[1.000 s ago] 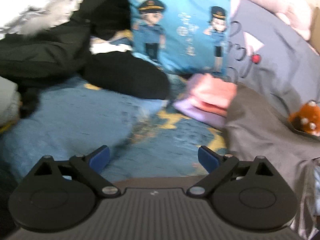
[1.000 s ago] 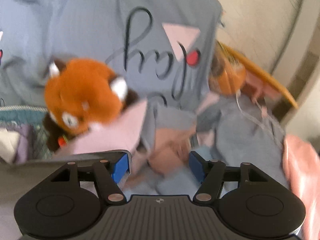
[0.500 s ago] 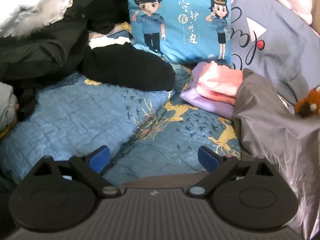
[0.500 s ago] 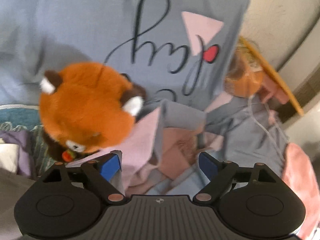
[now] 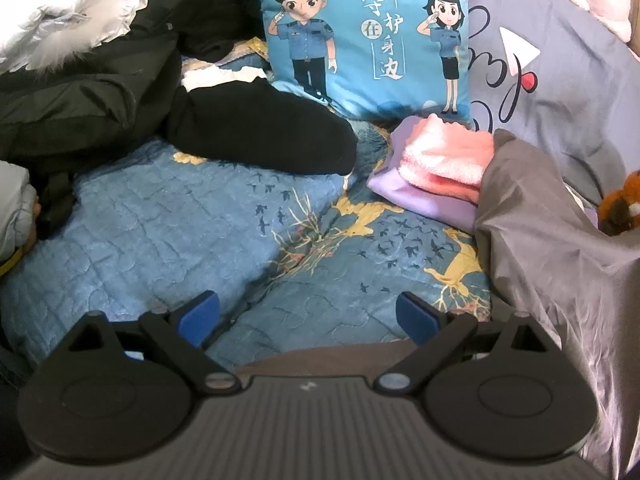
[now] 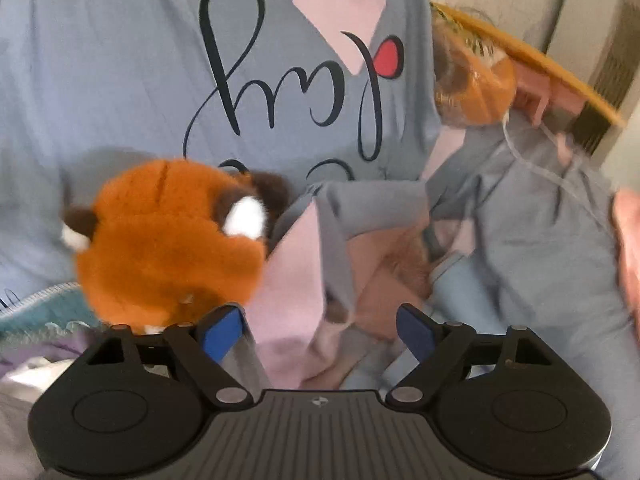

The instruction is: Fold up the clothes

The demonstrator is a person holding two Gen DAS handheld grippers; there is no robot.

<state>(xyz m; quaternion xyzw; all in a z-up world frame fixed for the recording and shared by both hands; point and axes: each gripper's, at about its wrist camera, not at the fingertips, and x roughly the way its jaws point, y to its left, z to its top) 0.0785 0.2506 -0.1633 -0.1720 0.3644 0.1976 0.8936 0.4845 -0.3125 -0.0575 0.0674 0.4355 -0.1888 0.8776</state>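
Right tongs [image 6: 318, 330]: now spread wide, after standing narrower a second ago, over crumpled pink and grey cloth [image 6: 292, 280], clamped on nothing. You have let go; a fresh hold comes next.
Left tongs [image 5: 308, 316]: apart, empty, over the blue quilt [image 5: 160, 240] on the bed.
Beyond, right: grey garment [image 5: 540, 248], loose, awaiting your fold.
Far: folded pink and purple stack [image 5: 436, 168], cartoon pillow [image 5: 368, 36].
Left: black clothes [image 5: 260, 132].
Beside the right tongs: orange plush toy [image 6: 168, 240].
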